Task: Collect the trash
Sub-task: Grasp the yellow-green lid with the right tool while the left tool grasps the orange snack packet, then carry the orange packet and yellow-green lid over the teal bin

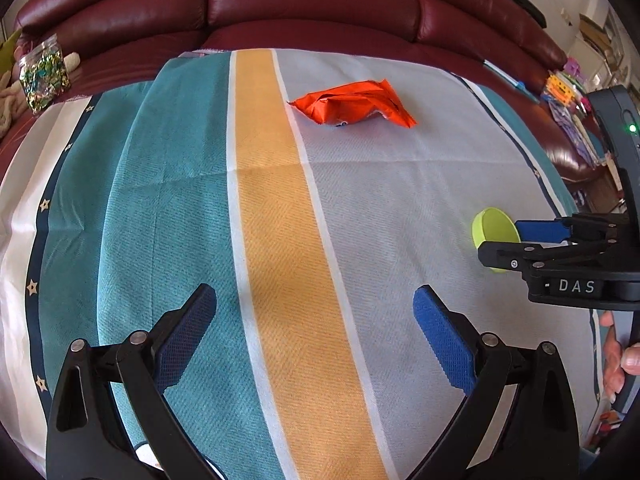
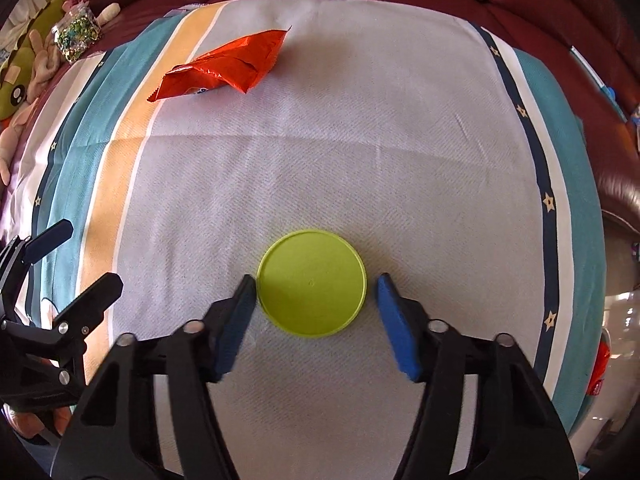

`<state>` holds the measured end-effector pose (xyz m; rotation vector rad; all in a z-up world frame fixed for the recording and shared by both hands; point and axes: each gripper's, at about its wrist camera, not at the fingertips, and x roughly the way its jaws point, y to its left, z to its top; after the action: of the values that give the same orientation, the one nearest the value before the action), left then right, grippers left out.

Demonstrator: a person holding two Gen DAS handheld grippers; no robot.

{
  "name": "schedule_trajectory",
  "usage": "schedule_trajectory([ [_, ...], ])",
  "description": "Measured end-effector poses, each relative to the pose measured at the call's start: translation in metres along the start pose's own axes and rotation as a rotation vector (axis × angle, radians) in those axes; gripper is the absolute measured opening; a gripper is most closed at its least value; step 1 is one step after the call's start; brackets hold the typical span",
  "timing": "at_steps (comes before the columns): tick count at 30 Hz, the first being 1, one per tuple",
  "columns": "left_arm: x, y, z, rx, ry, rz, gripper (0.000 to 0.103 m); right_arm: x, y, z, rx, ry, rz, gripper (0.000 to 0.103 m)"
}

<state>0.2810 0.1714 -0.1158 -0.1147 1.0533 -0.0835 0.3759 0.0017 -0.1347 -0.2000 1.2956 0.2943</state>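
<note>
The lime-green lid [image 2: 311, 283] lies flat on the striped cloth [image 2: 360, 160], right between your right gripper [image 2: 316, 292]'s blue pads; the left pad looks to touch its rim, the right pad stands just clear, so nothing is clamped. Your left gripper [image 1: 315, 304] hangs over the yellow stripe with jaws spread wide and empty. Farther off, the crumpled orange wrapper [image 1: 352, 103] rests on the cloth before the dark red leather sofa [image 1: 312, 4].
</note>
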Motion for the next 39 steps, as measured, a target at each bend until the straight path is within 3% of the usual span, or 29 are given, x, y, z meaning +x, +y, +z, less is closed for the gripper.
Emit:
schedule_trajectory([
  [6,0.010,-0.003,0.022,0.013,-0.001,0.001,0.099,-0.002,-0.013,0.026,0.031,-0.005,0.034,0.052],
  [15,0.032,-0.032,0.088,0.091,-0.011,-0.005,0.099,-0.011,-0.053,0.075,0.123,-0.042,0.101,0.053],
  [18,0.045,-0.047,0.111,0.130,0.002,0.008,0.099,-0.008,-0.064,0.081,0.143,-0.047,0.114,0.053],
  [21,0.057,-0.051,0.128,0.102,0.030,-0.039,0.099,-0.001,-0.072,0.083,0.160,-0.039,0.125,0.053],
  [27,0.085,-0.053,0.136,0.067,0.064,-0.048,0.099,0.009,-0.088,0.083,0.177,-0.032,0.132,0.053],
  [33,0.090,-0.056,0.136,0.089,0.040,-0.015,0.074,0.015,-0.087,0.095,0.167,-0.039,0.142,0.053],
  [39,0.078,-0.054,0.127,0.068,0.007,-0.010,0.038,0.008,-0.084,0.087,0.158,-0.055,0.176,0.053],
])
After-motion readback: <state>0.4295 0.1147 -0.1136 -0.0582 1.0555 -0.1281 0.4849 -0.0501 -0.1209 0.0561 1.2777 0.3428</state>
